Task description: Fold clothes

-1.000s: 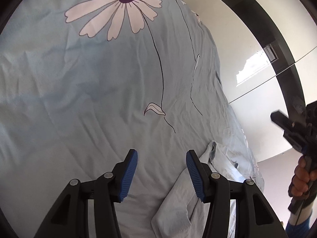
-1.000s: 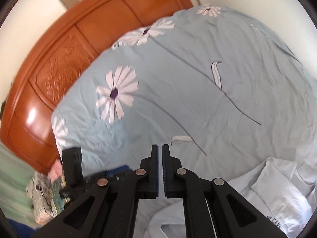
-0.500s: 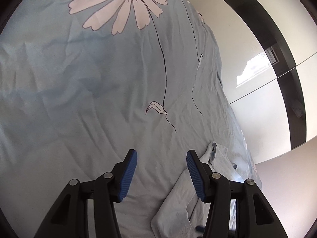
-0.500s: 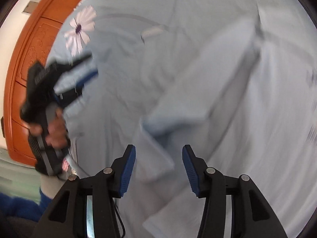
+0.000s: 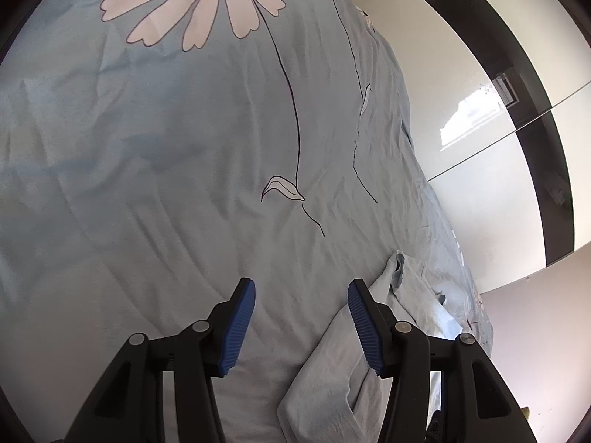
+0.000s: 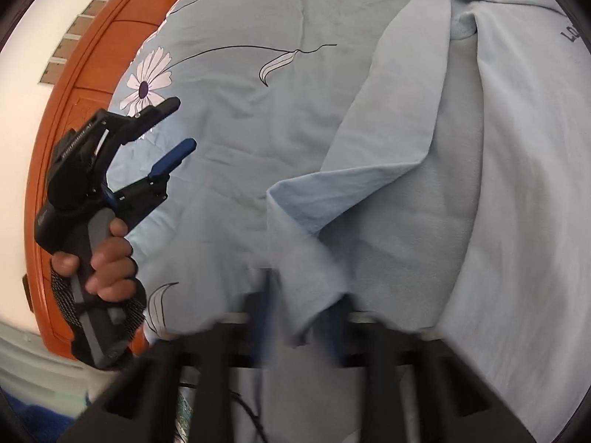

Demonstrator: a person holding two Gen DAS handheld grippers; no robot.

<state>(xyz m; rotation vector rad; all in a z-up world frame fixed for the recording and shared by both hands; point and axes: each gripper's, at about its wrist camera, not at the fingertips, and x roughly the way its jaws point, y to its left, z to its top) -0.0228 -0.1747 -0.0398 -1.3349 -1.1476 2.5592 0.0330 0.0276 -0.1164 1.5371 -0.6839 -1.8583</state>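
Shirt [image 6: 424,192] edge is being pinched by the closing right claw [image 6: 299,317]; left claw [image 5: 301,326] is hanging released, needing a matching corner next.

black grippers [image 5: 301,323], ribbed blue pads [image 5: 238,332], silver screws, mesh glove [image 6: 70,302].
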